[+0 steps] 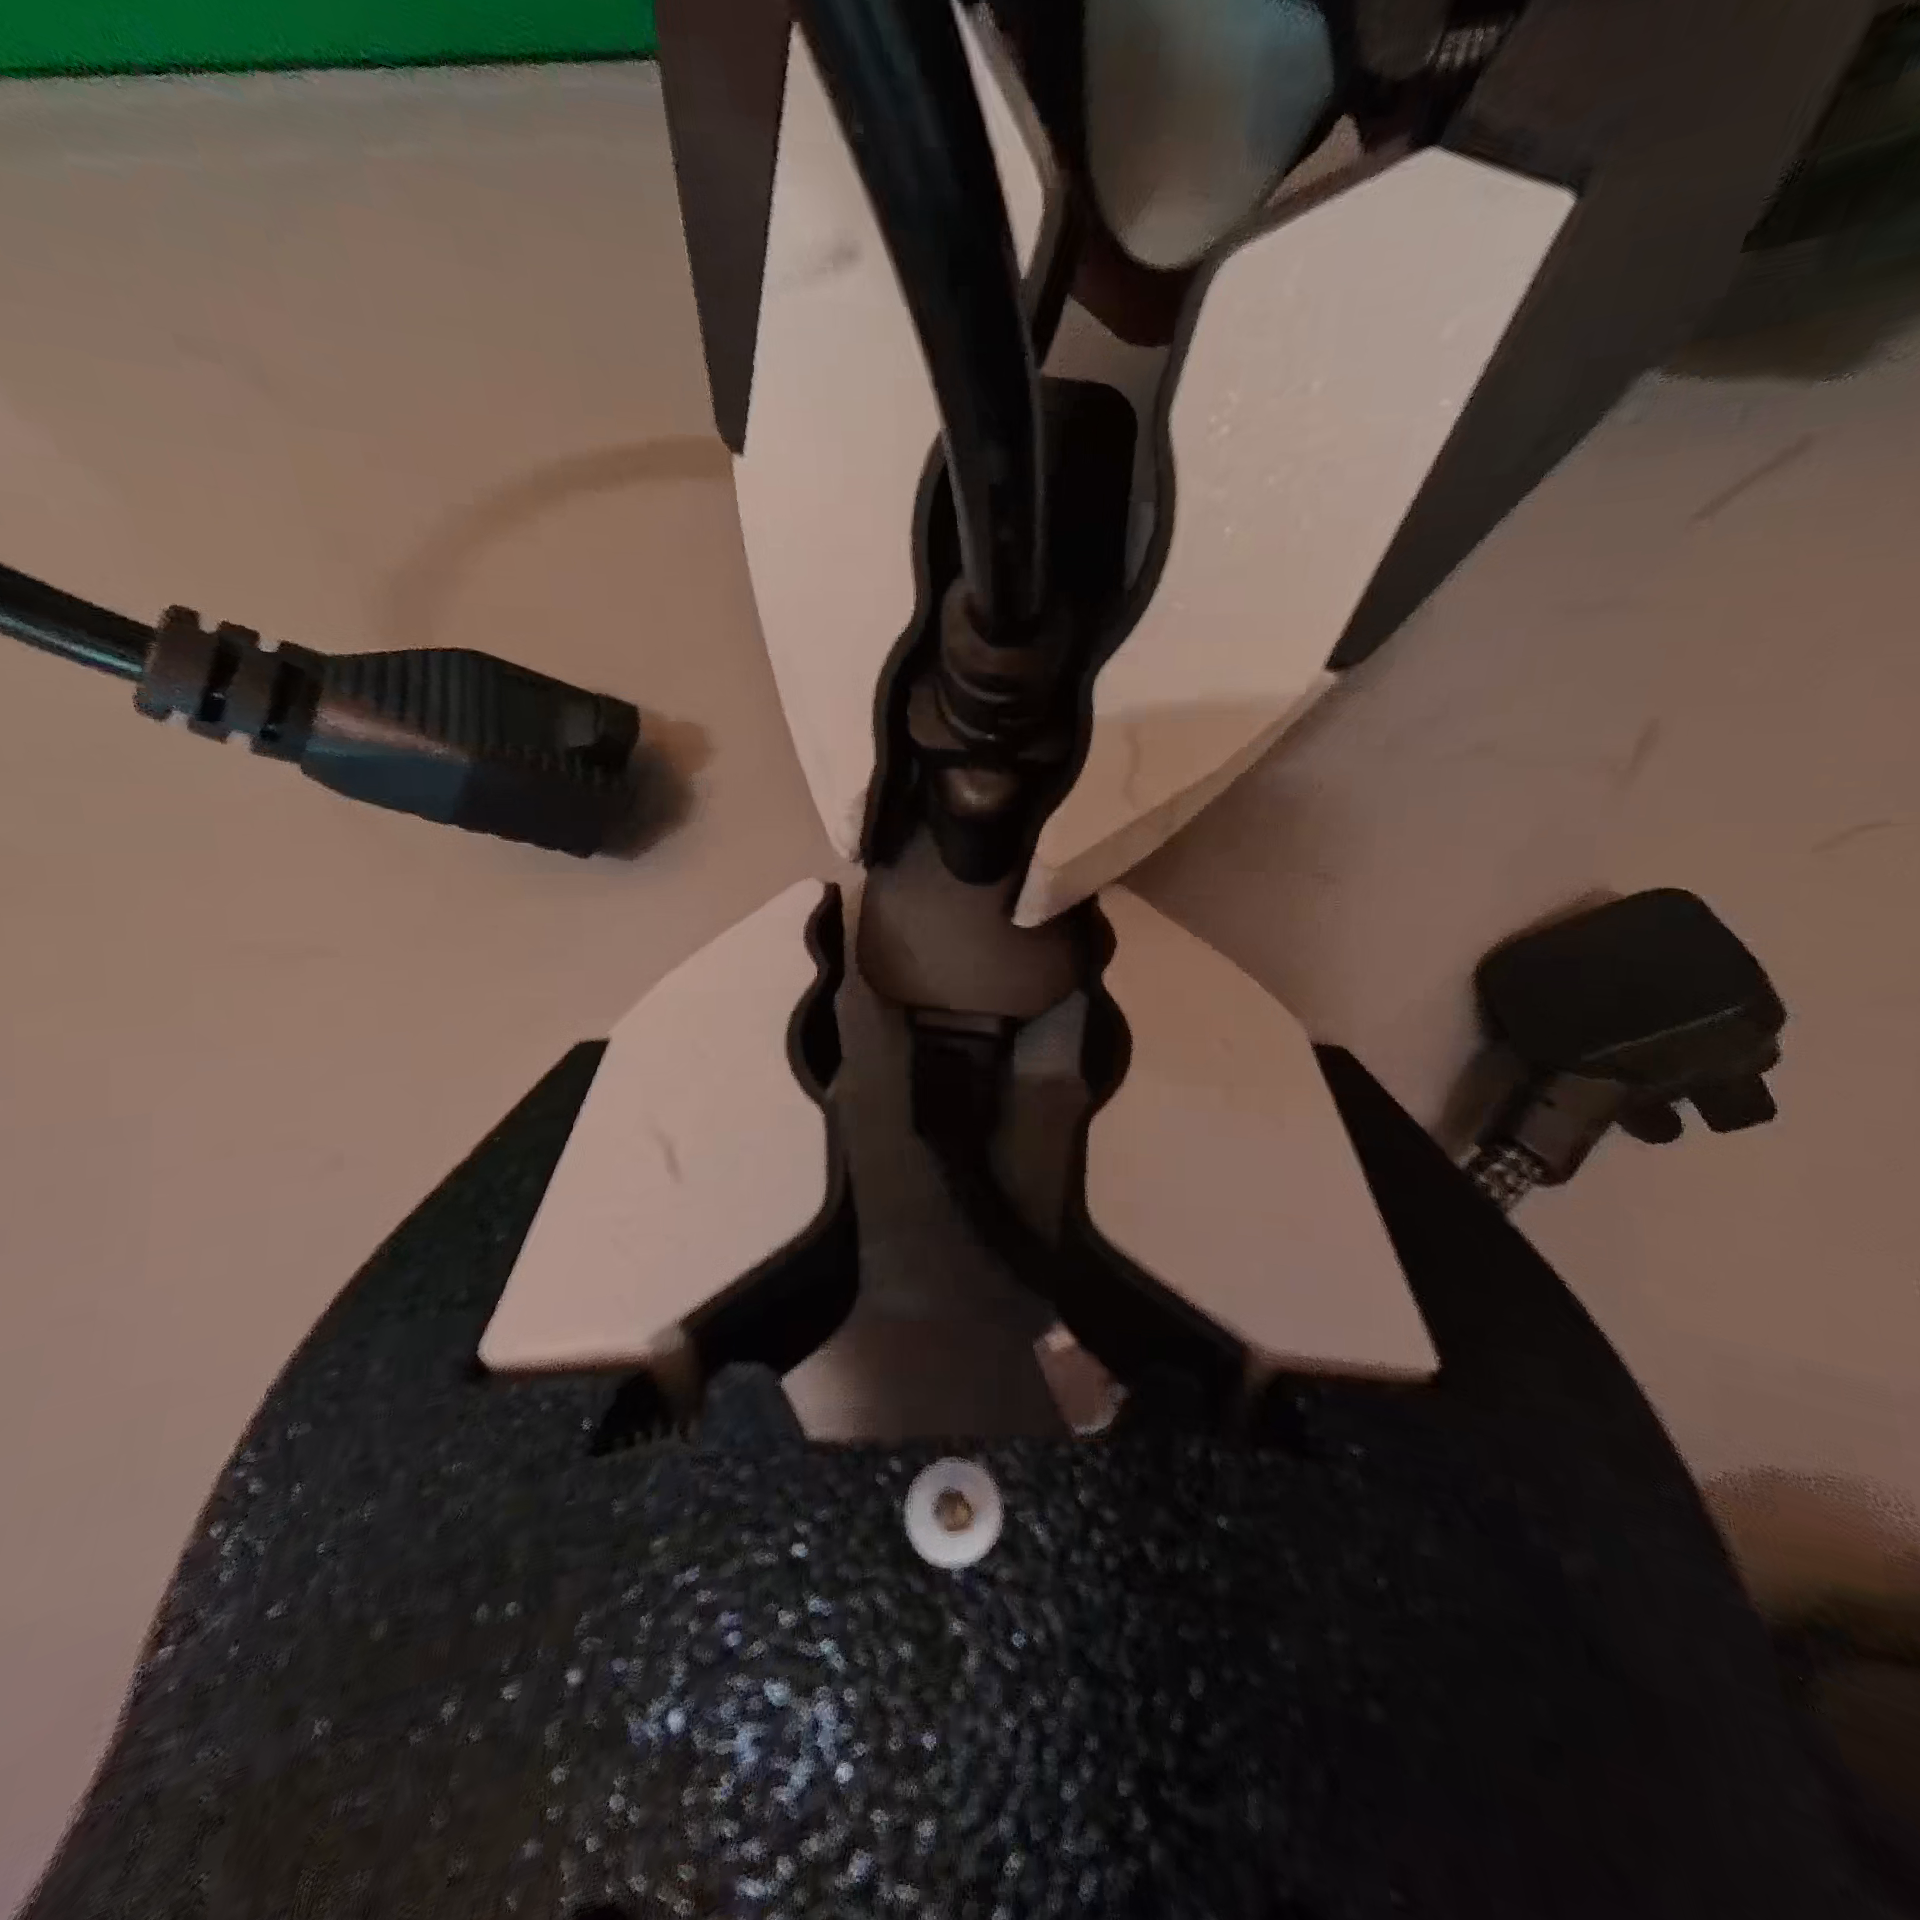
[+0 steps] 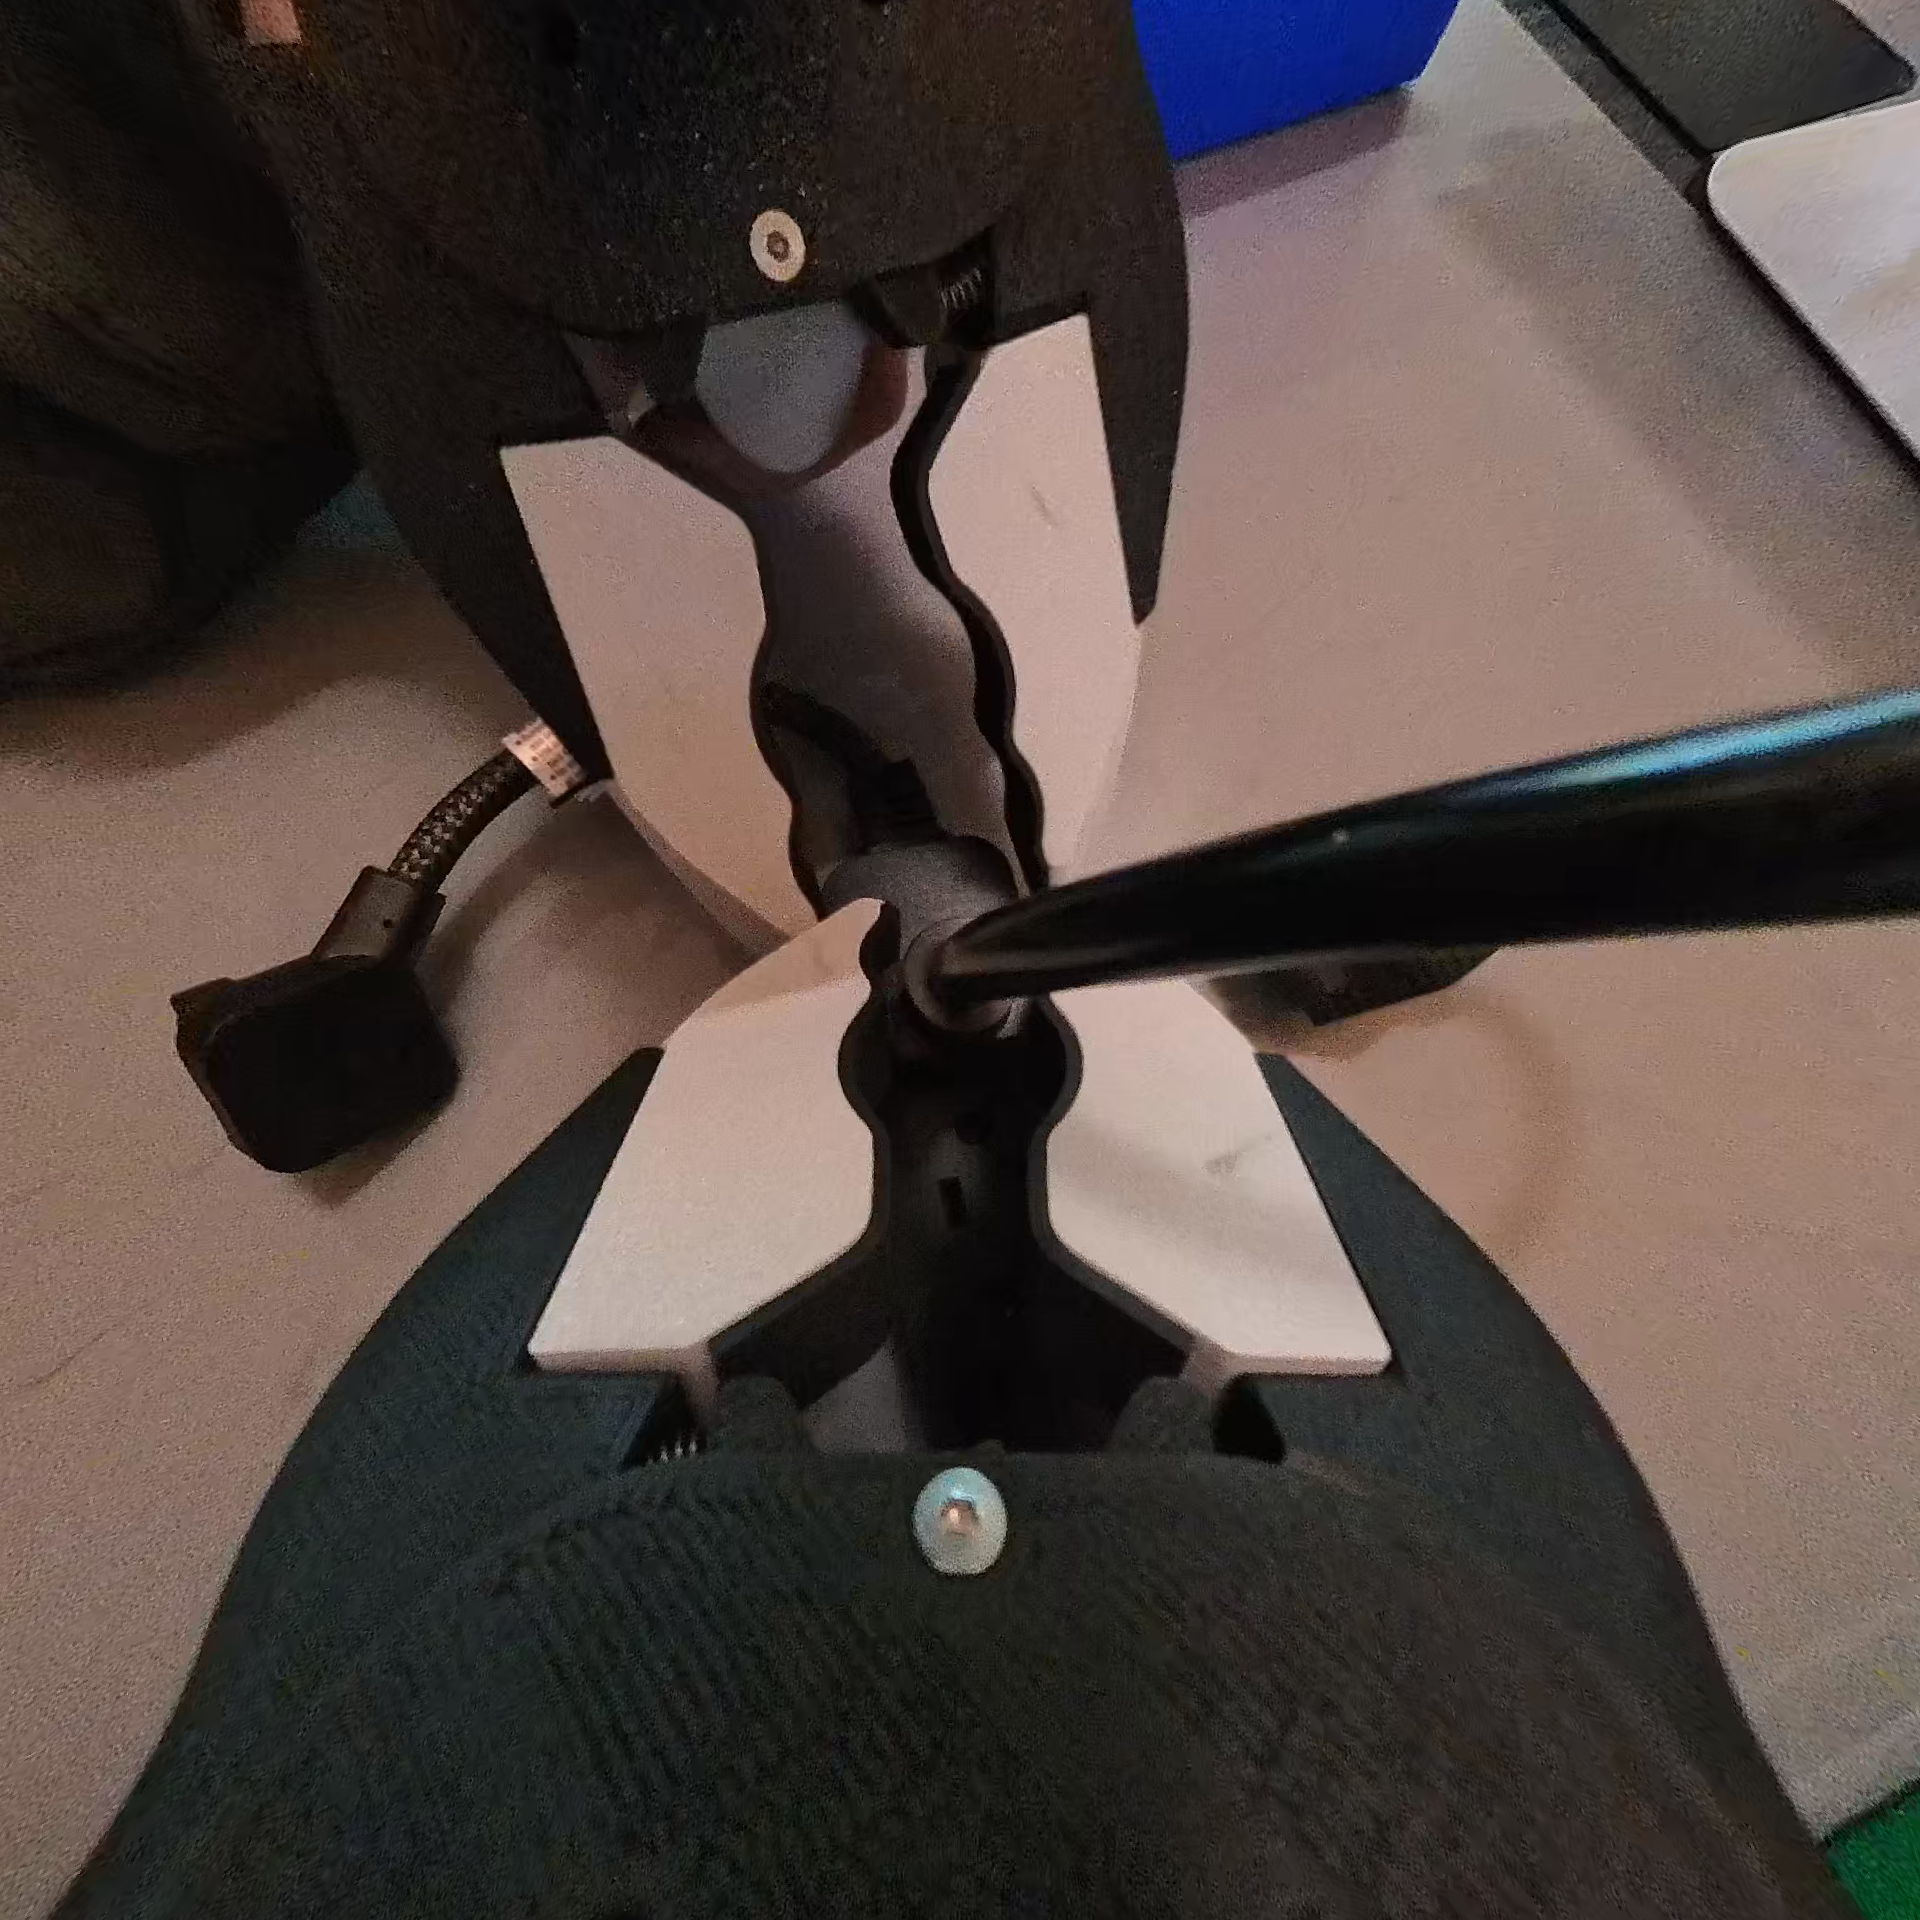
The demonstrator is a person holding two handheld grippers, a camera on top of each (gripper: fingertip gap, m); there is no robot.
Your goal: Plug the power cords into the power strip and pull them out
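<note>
My left gripper (image 1: 956, 940) is shut on a short grey connector piece (image 1: 951, 961). My right gripper (image 2: 961, 987) faces it tip to tip and is shut on the plug of a black power cord (image 2: 1455, 862). The plug's ribbed collar (image 1: 982, 675) sits between the right fingers (image 1: 1174, 623), and the cord runs up and away. The plug's front end meets the grey piece where the two grippers' tips touch. The left gripper also shows in the right wrist view (image 2: 904, 883). No power strip body is clearly visible.
A second black cord end (image 1: 447, 748) lies loose on the beige table (image 1: 312, 1039) to the left. A black plug on a braided cable (image 2: 312, 1060) lies beside the grippers. A blue box (image 2: 1278, 62) and flat grey and white slabs (image 2: 1829, 249) stand at the far edge. My two grippers' fingertips are within a few centimetres of each other.
</note>
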